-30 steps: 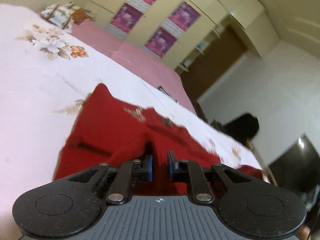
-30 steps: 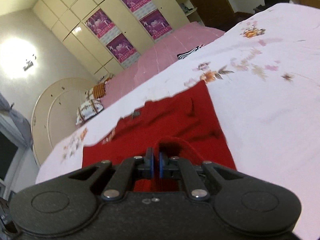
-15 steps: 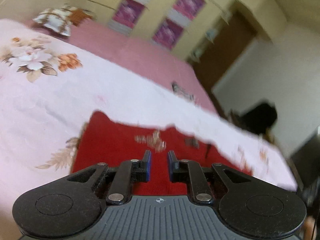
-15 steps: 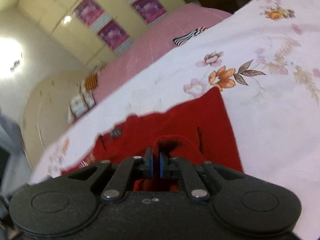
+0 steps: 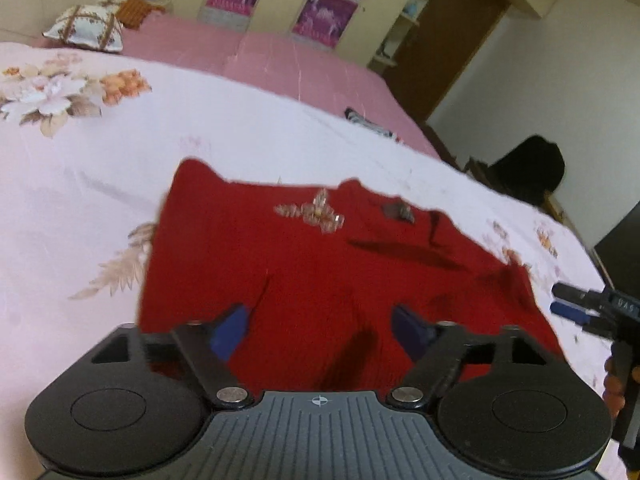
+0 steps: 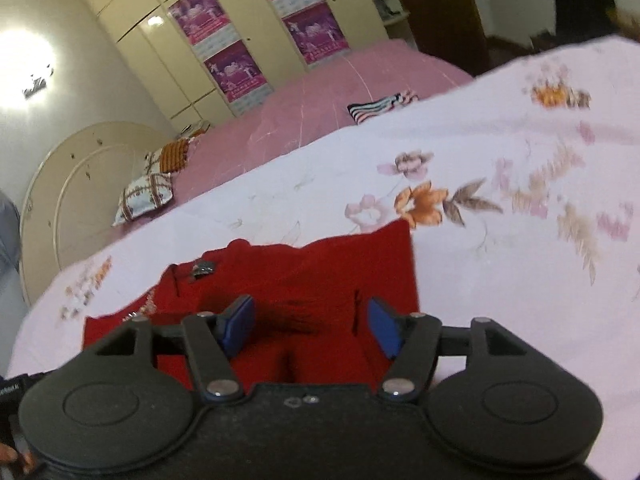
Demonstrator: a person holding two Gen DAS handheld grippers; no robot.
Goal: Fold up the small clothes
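Observation:
A red knitted garment [image 5: 320, 264] lies flat on the white floral sheet [image 5: 80, 184], with a pale beaded ornament [image 5: 316, 214] near its far edge. My left gripper [image 5: 320, 320] hovers over its near part, and its jaws are opening. The red fabric lies below the gap, and the blue pads [image 5: 232, 328] do not press on it. My right gripper [image 6: 310, 312] stands over the same garment [image 6: 320, 272] near its right side. Its jaws are opening too and hold nothing. In the left wrist view the right gripper [image 5: 560, 300] shows at the far right edge.
Beyond the floral sheet lies a pink bedspread [image 5: 260, 60] with a patterned pillow [image 5: 86, 26] and a striped folded cloth [image 6: 380, 106]. Cream wardrobes with purple posters [image 6: 228, 64] line the back wall. A dark chair-like shape [image 5: 528, 168] stands past the bed's right end.
Both grippers were shut on raised folds of the red garment. They carried it forward and down, then opened and let go. The garment now lies flat.

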